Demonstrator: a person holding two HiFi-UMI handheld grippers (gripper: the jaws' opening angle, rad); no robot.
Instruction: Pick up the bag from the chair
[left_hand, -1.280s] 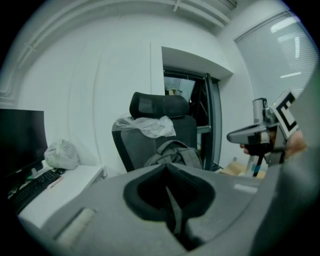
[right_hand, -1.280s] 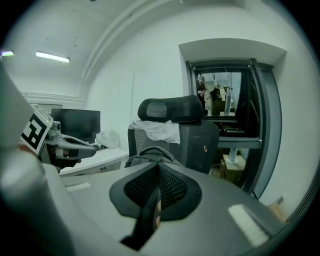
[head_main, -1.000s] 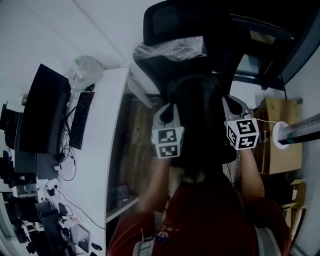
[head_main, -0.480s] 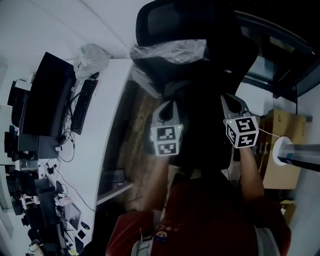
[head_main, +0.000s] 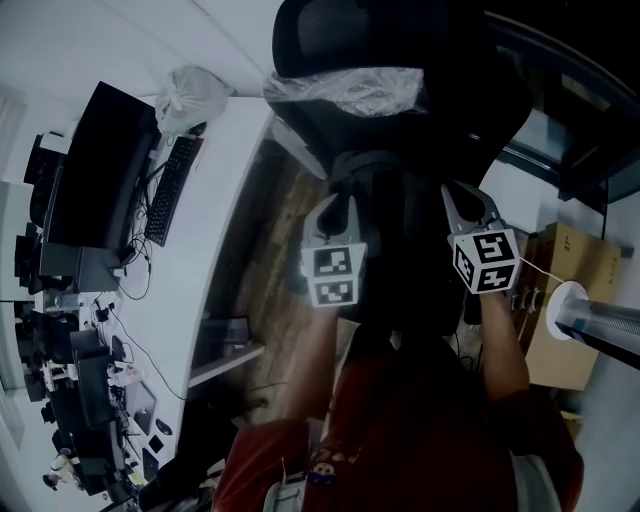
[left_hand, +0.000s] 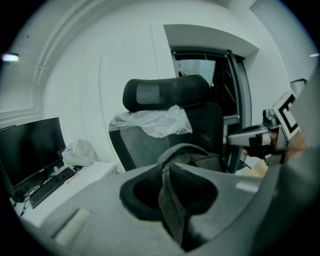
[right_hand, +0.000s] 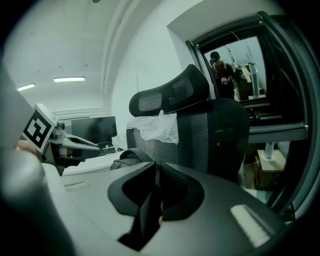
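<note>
Head view: I see the left claw (head_main: 337, 203) and the right claw (head_main: 459, 196) level with each other, one on each side of the bag (head_main: 400, 255). The bag is a dark mass in front of the chair (head_main: 380, 40) back. I cannot tell whether it rests on the seat. A plastic sheet (head_main: 350, 90) is draped over the chair back. To the left, a worktop (head_main: 205, 270) carries a monitor (head_main: 95, 160) and a keyboard (head_main: 168, 190). A box (head_main: 572, 268) stands at the right.

Left gripper view: the left claw (left_hand: 167, 172) is closed, with a grey strap (left_hand: 172, 205) pinched between its jaws. The strap runs up to the bag (left_hand: 192, 155), which sits just beyond the jaws and in front of the chair (left_hand: 165, 92). The plastic sheet (left_hand: 150, 120) hangs below the headrest. The right claw (left_hand: 250, 136) shows at the right edge.

Right gripper view: the right claw (right_hand: 156, 172) is closed on a dark strap (right_hand: 146, 212). The bag (right_hand: 131, 156) lies to the left of the jaws, beside the chair (right_hand: 170, 95). The left claw (right_hand: 92, 146) shows at the left.
</note>
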